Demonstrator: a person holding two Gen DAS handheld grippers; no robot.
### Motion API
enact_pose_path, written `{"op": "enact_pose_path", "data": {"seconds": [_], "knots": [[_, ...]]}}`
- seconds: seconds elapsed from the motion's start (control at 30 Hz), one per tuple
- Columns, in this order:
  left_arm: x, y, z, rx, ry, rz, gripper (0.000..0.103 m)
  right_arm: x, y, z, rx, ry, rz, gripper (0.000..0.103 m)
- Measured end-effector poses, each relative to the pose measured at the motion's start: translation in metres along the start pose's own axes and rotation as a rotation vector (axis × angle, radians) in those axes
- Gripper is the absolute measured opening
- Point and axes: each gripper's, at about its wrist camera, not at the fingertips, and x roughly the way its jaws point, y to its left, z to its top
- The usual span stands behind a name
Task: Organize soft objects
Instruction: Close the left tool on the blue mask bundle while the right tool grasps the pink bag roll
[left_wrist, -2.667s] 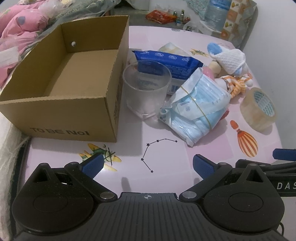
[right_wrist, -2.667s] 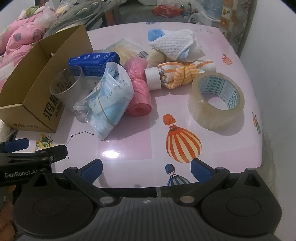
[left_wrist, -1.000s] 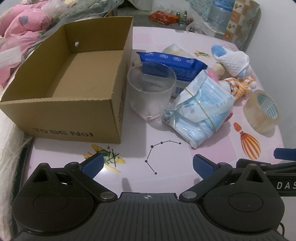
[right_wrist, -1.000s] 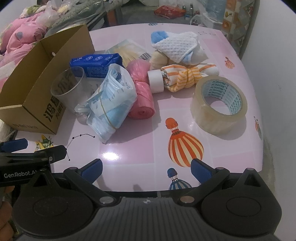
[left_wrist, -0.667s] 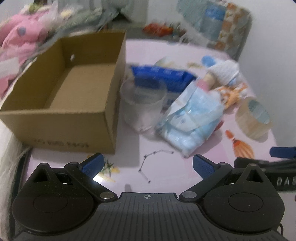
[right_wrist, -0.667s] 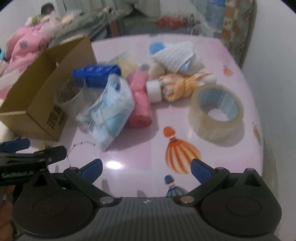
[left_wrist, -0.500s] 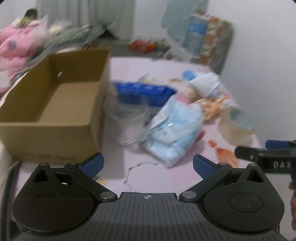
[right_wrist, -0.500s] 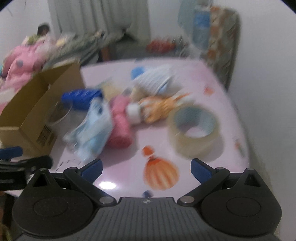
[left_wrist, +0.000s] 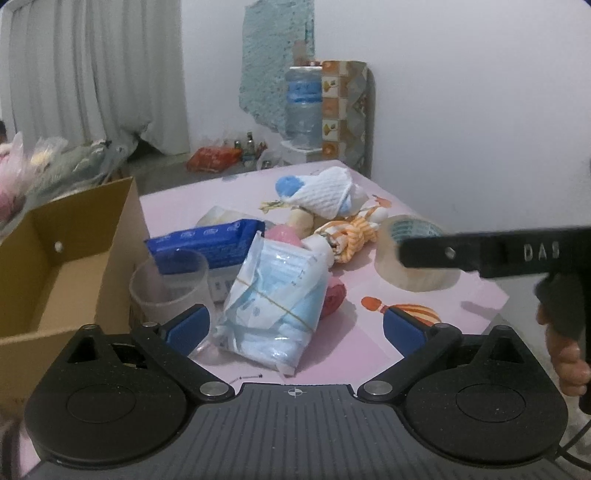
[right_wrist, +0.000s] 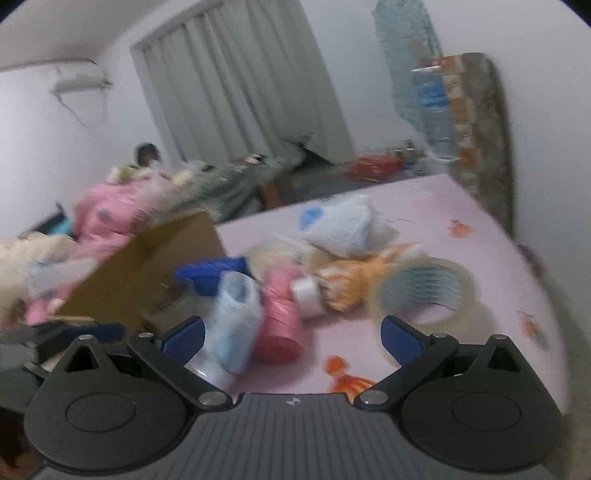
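Mask pack (left_wrist: 271, 302): you see its long axis running from your left gripper (left_wrist: 293, 326) toward the far table edge.
Fingers: both your grippers spread, pinching nothing.

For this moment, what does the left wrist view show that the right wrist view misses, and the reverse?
Only the left wrist view: the inside of the cardboard box, empty as far as visible, the clear plastic cup beside it, and the right gripper seen from the side, with the hand holding it.

Only the right wrist view, which is blurred: a heap of pink bedding beyond the box, and a wall-mounted unit.

Both: the bag of blue masks, pink roll, orange striped cloth, clear tape roll, white knitted cloth, blue wipes pack and water bottle.
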Motion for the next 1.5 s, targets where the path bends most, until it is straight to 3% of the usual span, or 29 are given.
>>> {"op": "enact_pose_path", "data": {"seconds": [0.17,0.3,0.57,0.9,1.03,1.27,1.37,1.5], "knots": [[0.022,0.001,0.002,0.013,0.061,0.016,0.098,0.036,0.01,0.009,0.031,0.033,0.113,0.07],[0.036,0.004,0.001,0.009,0.098,0.001,0.094,0.063,0.018,0.012,0.025,0.061,0.156,0.07],[0.052,-0.003,-0.003,0.071,0.097,0.024,0.074,0.097,0.012,0.012,0.058,0.152,0.194,0.069],[0.066,0.0,-0.001,0.081,0.142,0.039,0.072,0.104,-0.001,0.013,0.202,0.272,0.367,0.07],[0.067,0.002,-0.001,0.086,0.144,0.076,0.052,0.104,-0.006,0.013,0.251,0.294,0.399,0.07],[0.057,0.007,-0.002,0.042,0.142,0.074,0.045,0.086,-0.008,0.02,0.231,0.22,0.323,0.069],[0.045,0.008,-0.002,0.018,0.137,0.043,0.044,0.08,-0.009,0.028,0.204,0.192,0.233,0.069],[0.034,0.011,-0.002,-0.024,0.141,-0.003,0.044,0.091,-0.006,0.03,0.168,0.236,0.102,0.067]]}}
